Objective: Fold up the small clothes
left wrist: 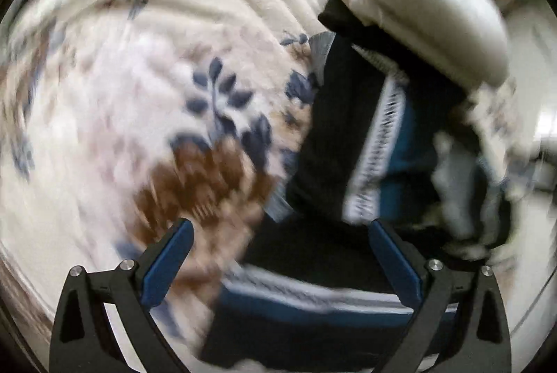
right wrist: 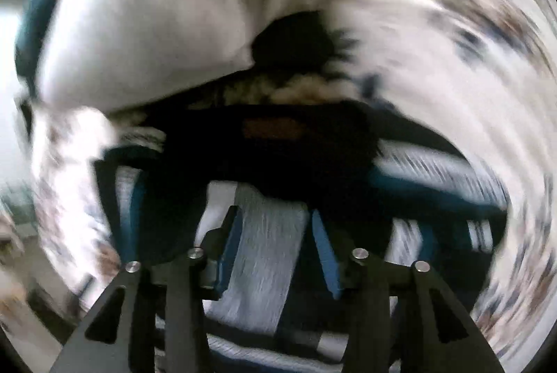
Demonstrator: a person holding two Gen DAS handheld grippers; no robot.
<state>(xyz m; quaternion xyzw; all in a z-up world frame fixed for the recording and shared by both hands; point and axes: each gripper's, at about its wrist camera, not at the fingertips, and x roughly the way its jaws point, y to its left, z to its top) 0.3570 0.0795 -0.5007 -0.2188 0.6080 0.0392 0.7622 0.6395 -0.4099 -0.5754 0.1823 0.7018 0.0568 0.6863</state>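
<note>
A small dark garment [left wrist: 334,136] in black and blue with white patterned bands lies on a floral bedspread [left wrist: 146,101]. My left gripper [left wrist: 280,230] is open wide above the garment's near edge, with nothing between its blue pads [left wrist: 167,265]. In the right wrist view the same garment [right wrist: 278,143] fills the middle. My right gripper [right wrist: 275,220] is partly closed, with a pale grey-white band of the garment [right wrist: 264,254] lying between its jaws. Both views are heavily blurred.
A white pillow [left wrist: 428,7] lies at the upper right, over the garment's far end; it also shows in the right wrist view [right wrist: 146,11]. A crumpled pale and dark cloth [left wrist: 463,178] lies right of the garment.
</note>
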